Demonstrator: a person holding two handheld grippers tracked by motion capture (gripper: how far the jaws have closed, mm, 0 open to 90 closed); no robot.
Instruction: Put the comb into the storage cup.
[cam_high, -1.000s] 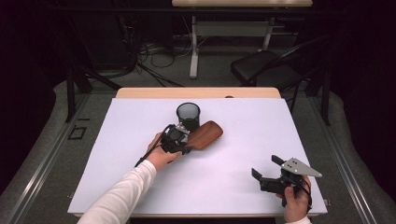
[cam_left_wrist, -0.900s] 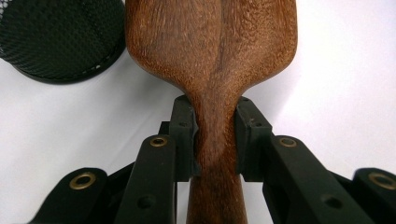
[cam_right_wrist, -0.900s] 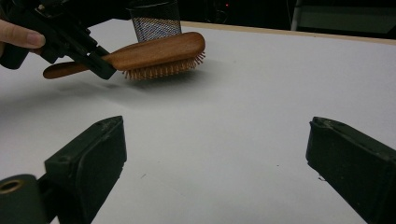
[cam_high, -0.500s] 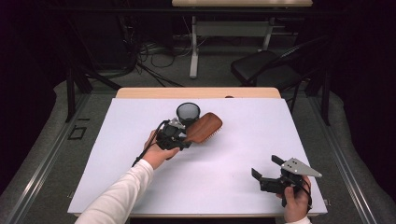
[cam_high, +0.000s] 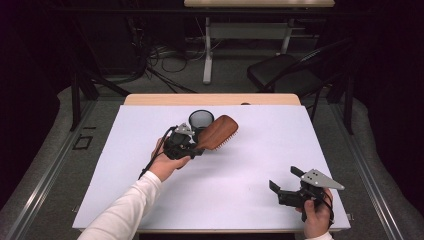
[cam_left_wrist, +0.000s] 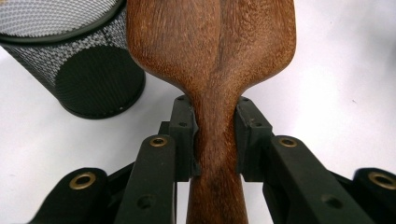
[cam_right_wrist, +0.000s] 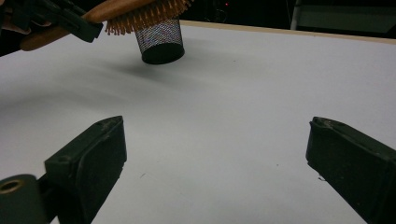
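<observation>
Up above the white table top (cam_high: 240, 170), toward its far edge and a little left of the middle, the left gripper (cam_high: 192, 144) has its 2 black jaws closed narrowly on the slim neck of a wooden hairbrush (cam_high: 216, 132), where the handle widens into the paddle head. In the left gripper view the hairbrush (cam_left_wrist: 212, 60) shows a smooth, reddish-brown back with a fine dark grain, a rounded oval head and a waisted handle that runs down between the blocky jaw pads; both pads press flat against the wood. From the right gripper view the hairbrush (cam_right_wrist: 140, 11) is seen from below, held clear of the surface, its short tan bristles pointing downward in a dense fringe. Just beside it, on the far side, stands a black wire-mesh cup (cam_high: 201, 120), a round open cylinder with a solid rim band and a fine perforated wall; in the high view the brush head lies next to its right side, and whether the 2 touch cannot be told. The left hand (cam_high: 167, 161), in a white sleeve, carries that gripper. Near the near right corner of the table the right gripper (cam_high: 286, 180) is held low, its grey 3-cornered plate on top, and its 2 matte black jaws stand wide apart with nothing between them but bare white surface.
</observation>
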